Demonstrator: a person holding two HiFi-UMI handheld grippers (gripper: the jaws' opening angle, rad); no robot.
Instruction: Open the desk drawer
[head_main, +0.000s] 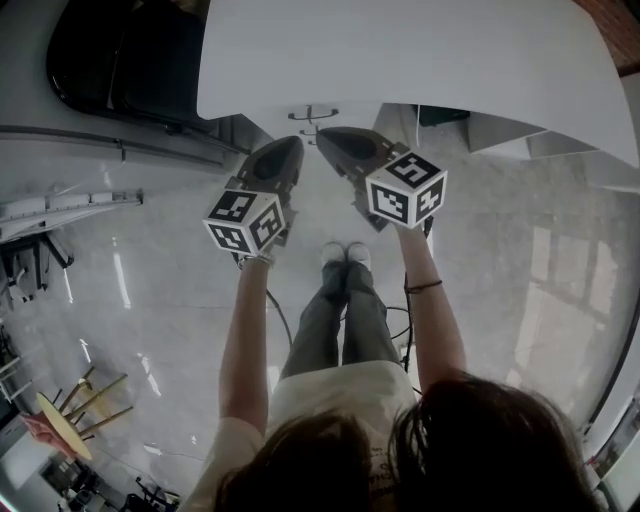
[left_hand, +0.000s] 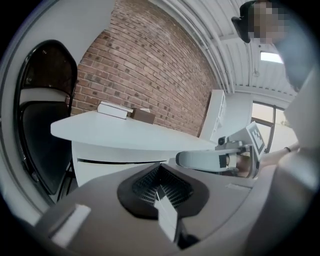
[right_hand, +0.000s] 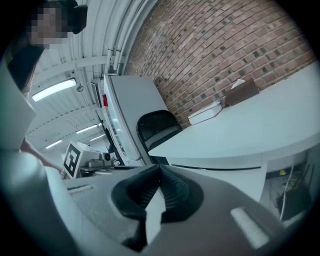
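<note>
Nearest me: both grippers side by side, pointing at the desk. Left gripper (left_hand: 159, 169): jaws together, tips meeting, nothing btwn them. Right gripper (right_hand: 159, 167): same, closed & empty. I read that as an approach posture. No grip is needed yet, and the tips are kept slim and aimed just under the desk top. Neither touches the desk (head_main: 420, 60).

Drawer (left_hand: 117, 171): I take the white front panel under the dark seam below the top for it. It sits flush, i.e. closed. Small dark fitting (head_main: 311, 112) under the desk edge, ahead of the two tips, is prob. the handle, but too small to be sure.

Further back on top: flat white box (left_hand: 114, 109) & brown box (left_hand: 144, 116), well away from the near edge, so no obstacle. Black chair (left_hand: 40, 125) off to the side, brick wall (left_hand: 150, 65) behind.
</note>
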